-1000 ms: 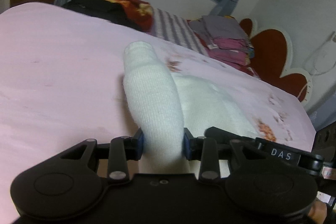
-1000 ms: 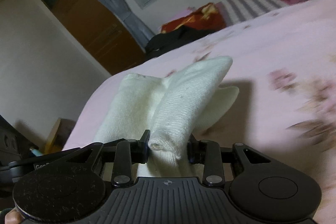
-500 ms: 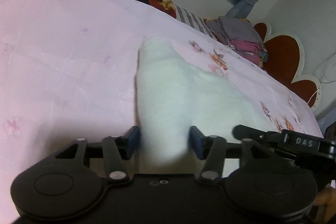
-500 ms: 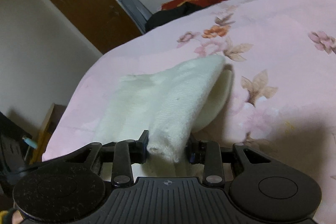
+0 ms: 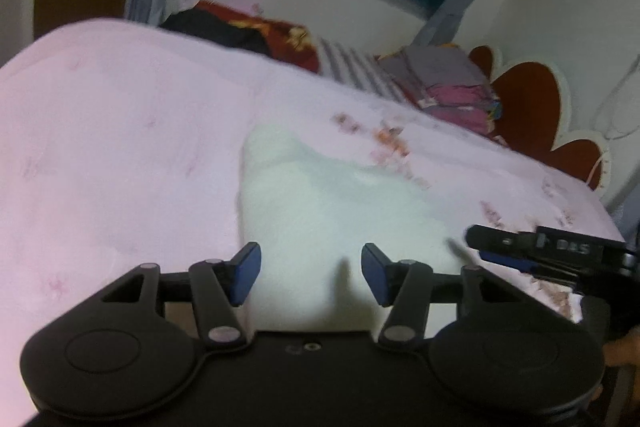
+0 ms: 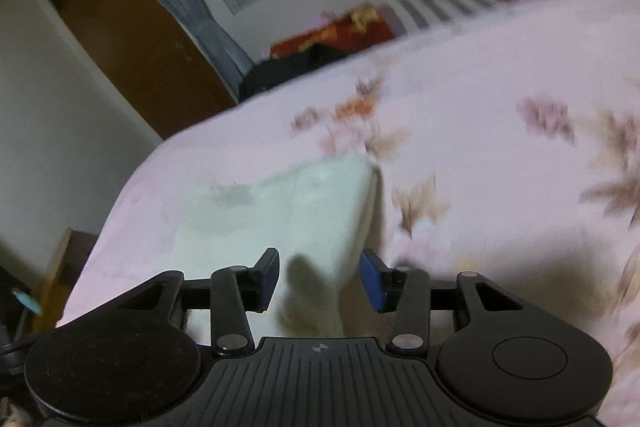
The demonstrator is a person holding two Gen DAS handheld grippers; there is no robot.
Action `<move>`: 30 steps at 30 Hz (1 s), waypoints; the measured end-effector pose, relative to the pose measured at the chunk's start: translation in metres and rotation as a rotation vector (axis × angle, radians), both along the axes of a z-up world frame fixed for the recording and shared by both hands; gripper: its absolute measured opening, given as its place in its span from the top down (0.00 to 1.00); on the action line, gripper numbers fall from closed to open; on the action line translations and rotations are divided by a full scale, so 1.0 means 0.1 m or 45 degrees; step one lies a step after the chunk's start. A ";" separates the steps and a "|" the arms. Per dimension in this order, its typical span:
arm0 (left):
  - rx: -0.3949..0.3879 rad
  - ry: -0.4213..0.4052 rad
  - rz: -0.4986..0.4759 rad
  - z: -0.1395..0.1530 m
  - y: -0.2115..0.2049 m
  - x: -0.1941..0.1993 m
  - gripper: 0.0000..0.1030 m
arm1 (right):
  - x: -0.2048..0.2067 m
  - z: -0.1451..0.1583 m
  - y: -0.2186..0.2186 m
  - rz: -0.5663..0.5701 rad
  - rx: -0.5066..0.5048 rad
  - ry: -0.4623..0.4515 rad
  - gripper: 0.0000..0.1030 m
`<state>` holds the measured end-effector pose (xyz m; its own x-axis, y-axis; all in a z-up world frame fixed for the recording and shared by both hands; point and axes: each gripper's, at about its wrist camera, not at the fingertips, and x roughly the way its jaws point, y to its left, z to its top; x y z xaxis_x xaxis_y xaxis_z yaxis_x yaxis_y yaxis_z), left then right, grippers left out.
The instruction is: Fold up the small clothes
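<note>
Left gripper [image 5: 311, 274] and right gripper [image 6: 319, 279] spread apart, just opened, gripping nothing; small cream knitted garment [image 5: 320, 203] folded flat on pink floral bedsheet [image 5: 120, 155]. Back both away level, avoiding snagging.

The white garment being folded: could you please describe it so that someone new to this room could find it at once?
Start from the bed with the pink flowered sheet under the window. Near its front edge, just ahead of both tools, lies the white garment, a soft cream-white knit laid flat. It is the only pale piece lying alone on the sheet; the other clothes are dark, red or striped, heaped at the far side.
</note>
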<state>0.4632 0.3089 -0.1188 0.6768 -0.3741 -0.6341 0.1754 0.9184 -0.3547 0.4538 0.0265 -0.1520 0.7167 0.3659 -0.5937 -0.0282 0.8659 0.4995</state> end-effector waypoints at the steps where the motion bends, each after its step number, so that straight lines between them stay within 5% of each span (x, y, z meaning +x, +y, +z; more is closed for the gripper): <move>1: 0.000 -0.007 -0.012 0.02 -0.03 0.04 0.48 | 0.02 0.06 0.03 0.002 -0.035 -0.019 0.57; 5: 0.017 0.012 -0.004 -0.04 -0.15 0.31 0.48 | 0.15 0.15 0.26 0.043 -0.168 -0.098 0.59; 7: 0.028 0.018 0.013 -0.12 -0.16 0.42 0.48 | 0.24 0.11 0.36 0.061 -0.192 -0.087 0.70; 22: 0.104 0.013 0.054 -0.23 -0.12 0.50 0.47 | 0.74 -0.33 0.51 -0.040 -0.320 0.052 0.70; 30: 0.111 -0.003 -0.026 -0.10 0.04 -0.14 0.47 | 0.04 0.07 0.45 0.013 -0.255 -0.027 0.70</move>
